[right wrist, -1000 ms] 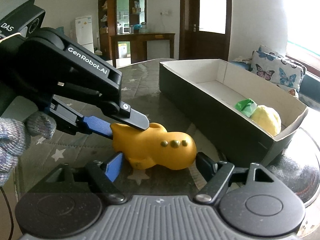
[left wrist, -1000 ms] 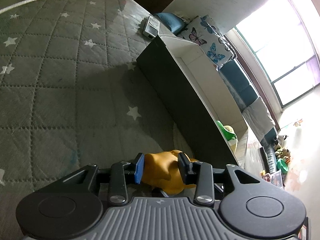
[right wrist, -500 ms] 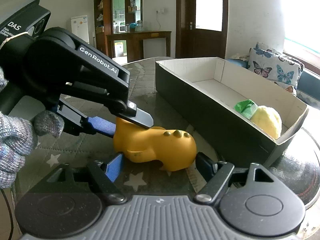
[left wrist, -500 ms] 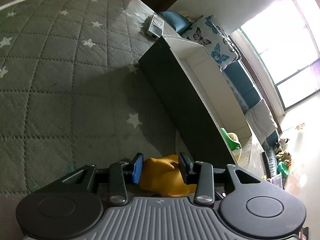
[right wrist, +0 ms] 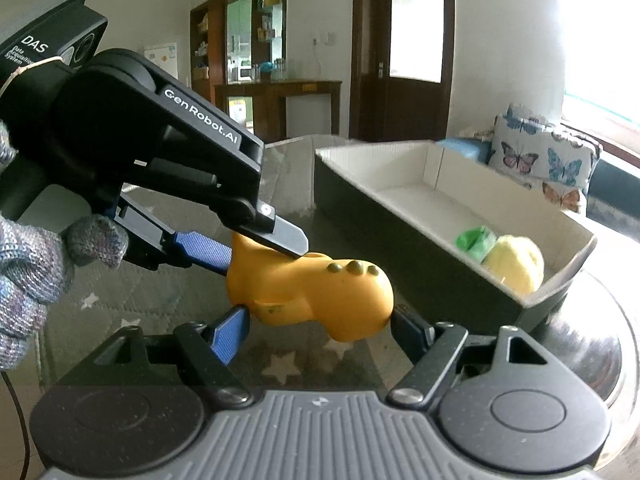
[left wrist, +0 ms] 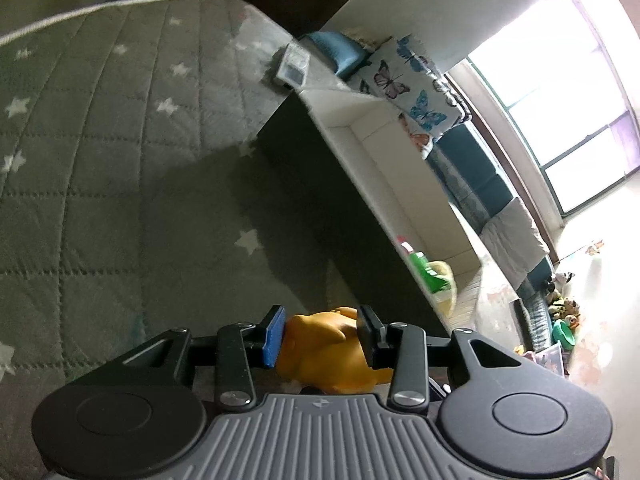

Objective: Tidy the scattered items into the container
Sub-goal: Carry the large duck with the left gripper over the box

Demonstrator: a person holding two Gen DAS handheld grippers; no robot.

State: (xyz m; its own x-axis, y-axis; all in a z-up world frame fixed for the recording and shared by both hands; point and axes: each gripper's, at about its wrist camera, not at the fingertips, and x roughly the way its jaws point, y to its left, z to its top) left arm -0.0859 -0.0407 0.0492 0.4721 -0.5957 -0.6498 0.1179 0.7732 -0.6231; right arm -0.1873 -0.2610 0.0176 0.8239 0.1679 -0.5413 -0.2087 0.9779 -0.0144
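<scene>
toy: orange rubbery animal thing [right wrist: 308,296], 3 little bumps on its back, hanging just above the star-quilted desk [left wrist: 120,184] and near the box, not in it yet

left gripper [left wrist: 320,334]: jaws clamped on the toy's narrow end, 1 pad each side. They've just been opening a touch, but the pads look like they're on it in both views, so I'd call it a grip

right gripper [right wrist: 320,326]: jaws apart, 1 each side of the fat end. The dark one seems to touch, the blue one I can't tell, so probably just cradling

box [right wrist: 400,224]: dark outside, white inside, just beside the toy. Already has a green thing [right wrist: 474,242] and a pale yellow ball [right wrist: 516,266] at the near end

handling guess: looks hollow and light, smooth skin, probably squishy. The round end would likely squirt out of a pinch, so the narrow end is the sane place to hold

risk: 1 grip at the far end, so the fat end could sag or swing

next, i reckon: lift over the near wall, drop it in the free middle
</scene>
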